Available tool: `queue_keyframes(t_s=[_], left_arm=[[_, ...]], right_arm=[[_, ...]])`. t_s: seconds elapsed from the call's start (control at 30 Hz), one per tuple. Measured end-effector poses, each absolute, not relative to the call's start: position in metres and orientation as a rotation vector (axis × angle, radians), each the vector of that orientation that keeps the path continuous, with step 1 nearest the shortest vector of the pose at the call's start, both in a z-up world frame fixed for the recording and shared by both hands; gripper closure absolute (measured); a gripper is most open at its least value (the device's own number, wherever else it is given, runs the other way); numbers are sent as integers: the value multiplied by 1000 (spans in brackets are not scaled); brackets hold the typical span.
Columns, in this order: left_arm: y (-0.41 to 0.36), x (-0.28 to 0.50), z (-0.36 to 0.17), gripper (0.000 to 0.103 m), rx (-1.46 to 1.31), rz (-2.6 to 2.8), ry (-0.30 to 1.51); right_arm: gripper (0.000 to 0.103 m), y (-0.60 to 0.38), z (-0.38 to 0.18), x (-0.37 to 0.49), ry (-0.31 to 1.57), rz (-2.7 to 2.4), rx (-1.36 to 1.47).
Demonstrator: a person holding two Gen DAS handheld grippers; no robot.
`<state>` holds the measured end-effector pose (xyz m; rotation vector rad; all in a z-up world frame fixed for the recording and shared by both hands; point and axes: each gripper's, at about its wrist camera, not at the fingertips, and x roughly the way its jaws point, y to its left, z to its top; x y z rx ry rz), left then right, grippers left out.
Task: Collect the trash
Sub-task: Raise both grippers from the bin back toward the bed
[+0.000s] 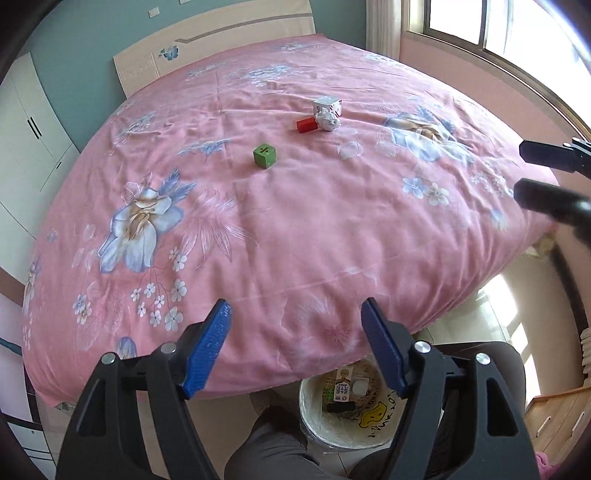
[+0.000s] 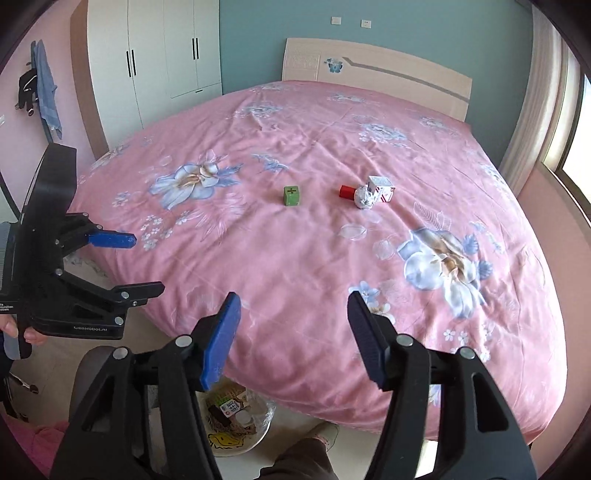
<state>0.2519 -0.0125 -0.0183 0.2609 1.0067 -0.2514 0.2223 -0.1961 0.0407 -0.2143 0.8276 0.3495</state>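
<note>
On the pink floral bed lie a green cube (image 1: 265, 155) (image 2: 291, 195), a red block (image 1: 306, 124) (image 2: 347, 191), a crumpled paper ball (image 1: 328, 119) (image 2: 364, 198) and a small white carton (image 1: 327, 105) (image 2: 382, 187), the last three bunched together. A white trash bin (image 1: 314, 421) (image 2: 258, 432) stands on the floor at the bed's foot, holding several bits of packaging. My left gripper (image 1: 297, 347) (image 2: 147, 264) is open and empty above the bed edge and bin. My right gripper (image 2: 293, 336) (image 1: 517, 171) is open and empty over the near bed edge.
The bed (image 1: 295, 229) fills both views, headboard (image 2: 376, 62) at the far end. A white wardrobe (image 2: 155, 48) stands far left, a window (image 1: 509, 26) on the right. The person's grey-trousered legs (image 1: 273, 450) stand by the bin. A pink cloth (image 2: 37, 443) lies on the floor.
</note>
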Motion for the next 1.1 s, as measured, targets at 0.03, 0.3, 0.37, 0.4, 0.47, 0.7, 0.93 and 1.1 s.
queue_keyframes(t_s=[0.03,0.3,0.37,0.4,0.47,0.7,0.93,1.1], left_arm=[[-13,257,-15,23,261,-252,1001],[-18,308,1,16,282,-254,952],[-19,322,1,15,278,-257,953],[-19,330,0,15,278,-253,953],[-18,345,-4,14,276,-250,956],[-17,398,-29,14,283,-237,993],[-18,446,-60,14,294,-255,1038],[-19,480,-82,14,271,-277,1063]], right_arm=[[41,-197,45,228,818,345,-213],[35,-200,64,281,778,329,-188],[35,-200,64,295,781,328,-189],[35,-200,64,302,782,326,-191],[35,-197,60,316,786,324,-197],[35,-190,39,364,809,322,-205],[35,-187,5,416,864,319,-190],[35,-188,-28,454,913,304,-177]])
